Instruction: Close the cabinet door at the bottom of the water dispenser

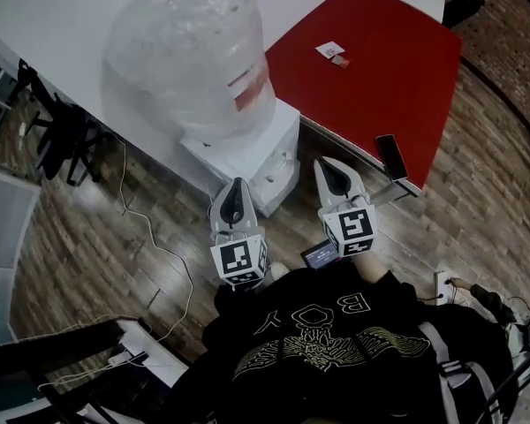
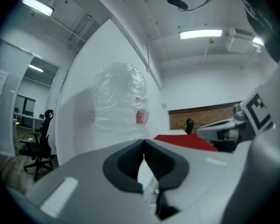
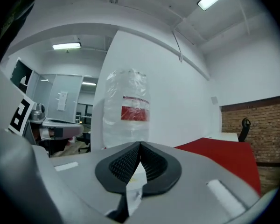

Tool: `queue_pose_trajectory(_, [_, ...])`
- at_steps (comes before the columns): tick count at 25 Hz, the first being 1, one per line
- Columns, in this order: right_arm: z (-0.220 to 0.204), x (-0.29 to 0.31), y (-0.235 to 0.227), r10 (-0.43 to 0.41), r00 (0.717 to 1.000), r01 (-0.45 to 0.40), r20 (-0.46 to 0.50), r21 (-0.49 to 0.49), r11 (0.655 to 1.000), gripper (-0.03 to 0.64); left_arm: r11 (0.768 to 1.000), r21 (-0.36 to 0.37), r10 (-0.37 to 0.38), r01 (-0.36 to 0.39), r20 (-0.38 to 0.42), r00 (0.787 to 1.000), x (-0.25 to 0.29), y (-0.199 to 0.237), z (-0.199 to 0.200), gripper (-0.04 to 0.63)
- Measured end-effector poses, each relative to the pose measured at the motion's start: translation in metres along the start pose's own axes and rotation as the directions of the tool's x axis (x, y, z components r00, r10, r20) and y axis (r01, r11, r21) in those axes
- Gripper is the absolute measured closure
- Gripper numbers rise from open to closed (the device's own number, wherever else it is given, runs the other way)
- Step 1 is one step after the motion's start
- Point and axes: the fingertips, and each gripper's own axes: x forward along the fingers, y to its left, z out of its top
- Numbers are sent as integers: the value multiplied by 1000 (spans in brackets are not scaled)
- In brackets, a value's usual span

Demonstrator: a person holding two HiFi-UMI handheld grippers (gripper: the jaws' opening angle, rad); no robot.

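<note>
Jaws of my left gripper [image 1: 238,186] and right gripper [image 1: 327,166] are pressing together empty, water dispenser [image 1: 267,148] at 12 o'clock.

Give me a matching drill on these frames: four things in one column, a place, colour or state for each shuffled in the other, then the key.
1. water bottle
2. table
3. phone
4. left gripper

A. jaws together, nothing between them
B. red
C. on top of the dispenser
D. lying at the table's edge

Pairs: 1-C, 2-B, 3-D, 4-A
</note>
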Motion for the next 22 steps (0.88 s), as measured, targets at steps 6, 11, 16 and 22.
queue_pose_trajectory(6, [8,2,7,23,1000,-23,3,-2,1000,623,1000,-13,6,-6,-2,1000,2,2,1,589])
queue_pose_trajectory(11, [8,2,12,40,999,-40,3,-1,999,623,1000,-17,14,-14,-6,1000,1,5,-2,589])
queue_pose_trajectory(16, [4,2,12,60,998,-60,-6,9,998,623,999,-17,43,-43,-29,999,0,13,-12,589])
queue_pose_trajectory(22, [0,3,10,67,998,-67,-6,19,998,623,999,-25,40,-40,-23,999,0,11,-10,589])
